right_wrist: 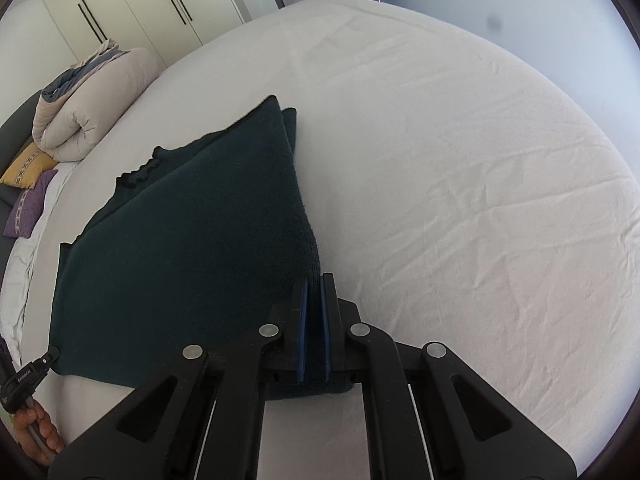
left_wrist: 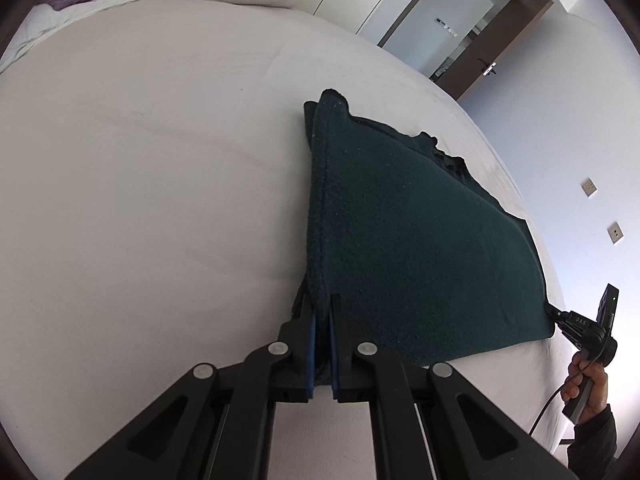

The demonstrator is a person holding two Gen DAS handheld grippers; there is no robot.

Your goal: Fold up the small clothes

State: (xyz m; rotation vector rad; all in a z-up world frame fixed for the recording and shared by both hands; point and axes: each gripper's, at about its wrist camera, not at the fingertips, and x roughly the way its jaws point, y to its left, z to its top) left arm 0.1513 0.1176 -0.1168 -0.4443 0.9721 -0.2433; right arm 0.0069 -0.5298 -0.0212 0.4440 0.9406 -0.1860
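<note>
A dark green knitted garment (left_wrist: 408,240) lies flat on the white bed sheet (left_wrist: 140,200), apparently doubled over, with a frilled edge on its far side. My left gripper (left_wrist: 321,304) is shut on its near left corner, with fabric pinched between the blue pads. In the right wrist view the same garment (right_wrist: 192,260) spreads out to the left. My right gripper (right_wrist: 316,282) is shut on its near right corner. Each view also shows the other gripper: the right gripper (left_wrist: 558,315) bites the far corner, and the left gripper (right_wrist: 50,356) does the same at lower left.
A rolled beige duvet (right_wrist: 80,120) and yellow and purple pillows (right_wrist: 30,184) sit at the head of the bed. A person's hand (left_wrist: 588,384) holds the right gripper's handle. Wardrobe doors (right_wrist: 132,4), a door (left_wrist: 472,40) and a wall with sockets (left_wrist: 588,187) lie beyond the bed.
</note>
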